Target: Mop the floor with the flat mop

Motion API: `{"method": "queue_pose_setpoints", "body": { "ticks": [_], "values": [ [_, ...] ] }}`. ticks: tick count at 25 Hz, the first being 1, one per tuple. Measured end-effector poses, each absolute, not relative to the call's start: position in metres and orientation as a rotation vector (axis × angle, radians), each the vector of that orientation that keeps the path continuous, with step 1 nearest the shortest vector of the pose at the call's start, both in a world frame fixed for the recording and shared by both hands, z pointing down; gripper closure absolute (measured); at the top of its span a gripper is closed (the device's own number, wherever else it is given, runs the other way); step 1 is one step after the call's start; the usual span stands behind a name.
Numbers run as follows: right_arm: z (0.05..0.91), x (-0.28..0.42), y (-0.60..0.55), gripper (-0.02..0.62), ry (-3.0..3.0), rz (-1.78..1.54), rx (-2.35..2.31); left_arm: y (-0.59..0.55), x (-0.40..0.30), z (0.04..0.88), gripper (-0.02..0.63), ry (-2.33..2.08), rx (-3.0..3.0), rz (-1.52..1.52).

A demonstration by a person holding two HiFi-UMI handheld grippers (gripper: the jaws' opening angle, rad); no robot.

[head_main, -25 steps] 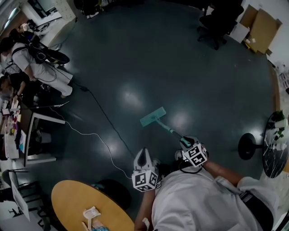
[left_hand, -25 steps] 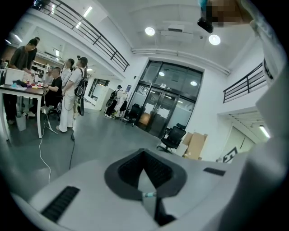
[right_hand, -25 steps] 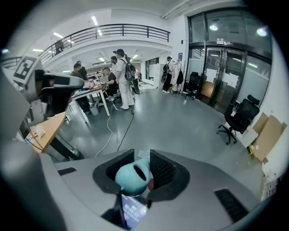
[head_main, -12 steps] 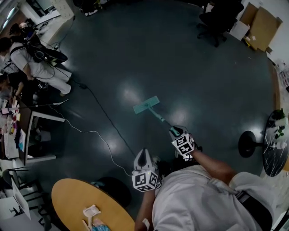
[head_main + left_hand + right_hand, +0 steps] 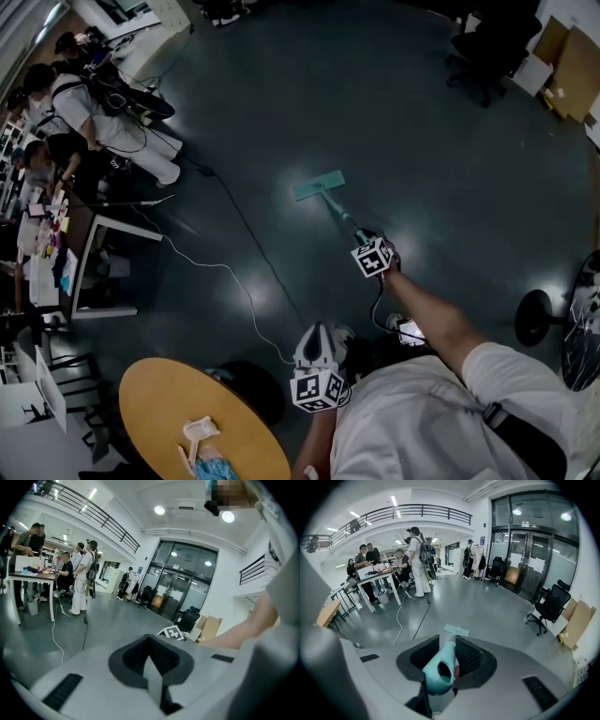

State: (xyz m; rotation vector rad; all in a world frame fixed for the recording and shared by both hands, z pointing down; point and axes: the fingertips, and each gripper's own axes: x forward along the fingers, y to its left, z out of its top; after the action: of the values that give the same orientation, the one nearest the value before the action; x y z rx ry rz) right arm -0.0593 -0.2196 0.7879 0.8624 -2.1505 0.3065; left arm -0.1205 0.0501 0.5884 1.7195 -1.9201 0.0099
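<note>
Plainly, flat mop [image 5: 319, 185] in right gripper [image 5: 449, 645]

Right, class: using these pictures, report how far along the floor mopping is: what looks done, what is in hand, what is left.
Done: the mop handle is gripped and the mop head lies flat on the floor. In hand: the right gripper is shut on the mop handle, arm stretched forward; the left gripper is shut, empty. Left: no wet trail shows, so likely most of the floor.
</note>
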Motion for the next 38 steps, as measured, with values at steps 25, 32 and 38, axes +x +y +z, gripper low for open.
{"method": "queue_pose_setpoints", "body": {
  "ticks": [25,32,38],
  "values": [
    [0.631,0.051,-0.06,0.482,-2.333,0.287,0.81,0.018,-0.084,0.563,0.601,-1.853,1.904,-0.048],
    [0.633,0.045,-0.063,0.483,-2.347,0.271,0.8,0.018,-0.09,0.561,0.601,-1.861,1.897,-0.059],
    [0.632,0.045,-0.061,0.483,-2.334,0.258,0.777,0.018,-0.093,0.559,0.601,-1.866,1.9,-0.067]
  ]
}}
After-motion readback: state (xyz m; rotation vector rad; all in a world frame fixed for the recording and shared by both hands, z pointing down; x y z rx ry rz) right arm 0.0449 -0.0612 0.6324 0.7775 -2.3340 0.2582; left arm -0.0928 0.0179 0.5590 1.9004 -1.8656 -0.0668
